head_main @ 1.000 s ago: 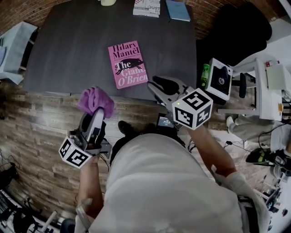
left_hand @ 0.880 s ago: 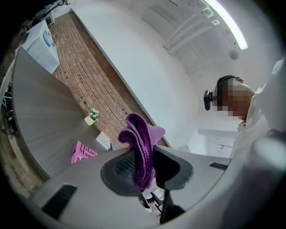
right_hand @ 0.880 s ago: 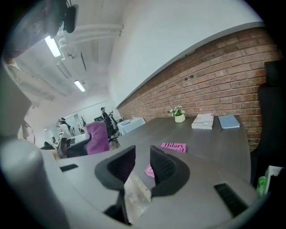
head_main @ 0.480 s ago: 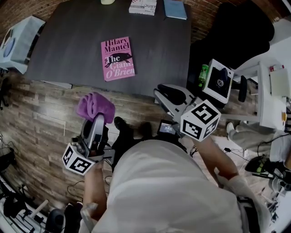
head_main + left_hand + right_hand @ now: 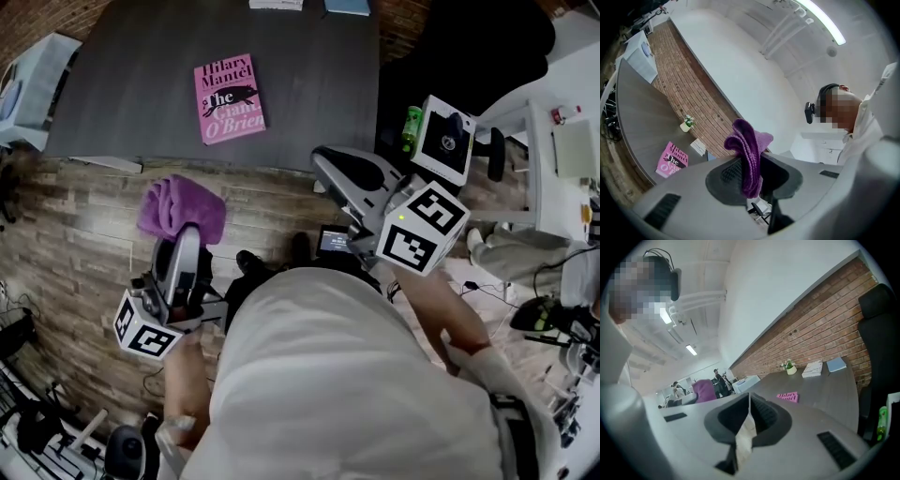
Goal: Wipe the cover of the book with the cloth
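**Desk:** What's nearest you?

**Operator:** My left gripper [image 5: 186, 240], held over the wood-plank floor [image 5: 84, 234] just short of the table. Its jaws are clamped on a purple cloth [image 5: 180, 206]. The cloth bunches up above the pads and hangs down between them in the left gripper view. My right gripper [image 5: 326, 161] sits at the near edge of the dark table [image 5: 319, 84]. Its jaws have just closed and now meet at the tips, with nothing between them.

**Desk:** And the book?

**Operator:** The pink book [image 5: 230, 98] lies flat, cover up, on the table near its front edge. It is ahead of both grippers and touches neither. From my head view it sits beyond the cloth and a little to the right, and well to the left of the right gripper's tips. In the right gripper view it shows just past the closed jaws, slightly right of them.

**Desk:** Any containers?

**Operator:** Two. A green bottle [image 5: 412, 127] stands off the table's right side, below the black chair [image 5: 469, 56]. I cannot tell what is in it. At the table's far edge a small pale pot [image 5: 791, 370] holds a little flowering plant [image 5: 788, 363]. Beside the pot lie a white printed book [image 5: 813, 369] and a blue book [image 5: 836, 364], both close to the brick wall [image 5: 820, 329].
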